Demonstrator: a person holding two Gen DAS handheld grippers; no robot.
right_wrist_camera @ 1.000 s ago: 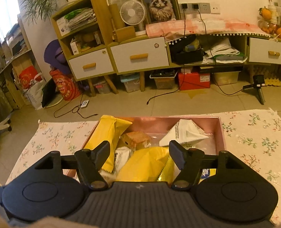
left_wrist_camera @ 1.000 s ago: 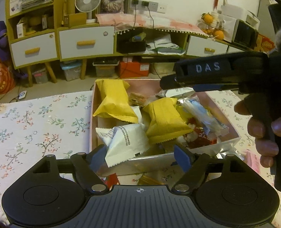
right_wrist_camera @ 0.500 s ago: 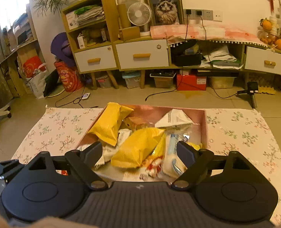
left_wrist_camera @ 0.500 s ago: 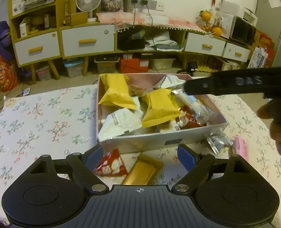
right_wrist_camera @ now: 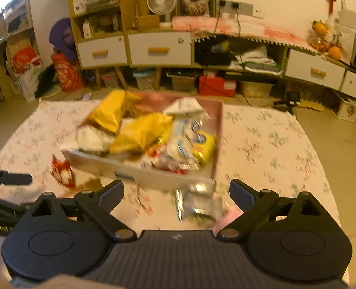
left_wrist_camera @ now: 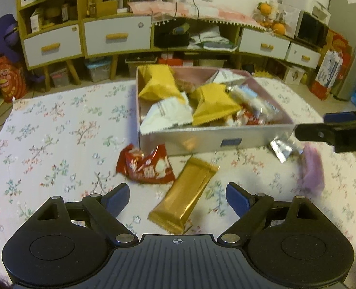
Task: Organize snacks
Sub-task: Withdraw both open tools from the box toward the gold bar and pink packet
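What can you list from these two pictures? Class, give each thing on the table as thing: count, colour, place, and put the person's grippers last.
Box: one, silver front wall, pink inside, far middle of the table, full of snacks.
Yellow packets: two, yellow, in the box.
White packet: one, white with print, in the box's near left corner.
Red packet: one, red, on the cloth before the box.
Gold bar: one, gold, on the cloth beside the red packet.
Silver packet: one, silver, on the cloth at the box's near right corner.
Pink packet: one, pink, blurred, right of the silver packet.
Tablecloth: one, white, floral.
Left gripper: black, blue pads, open over the gold bar.
Right gripper: black, jaws opening, over the silver packet.
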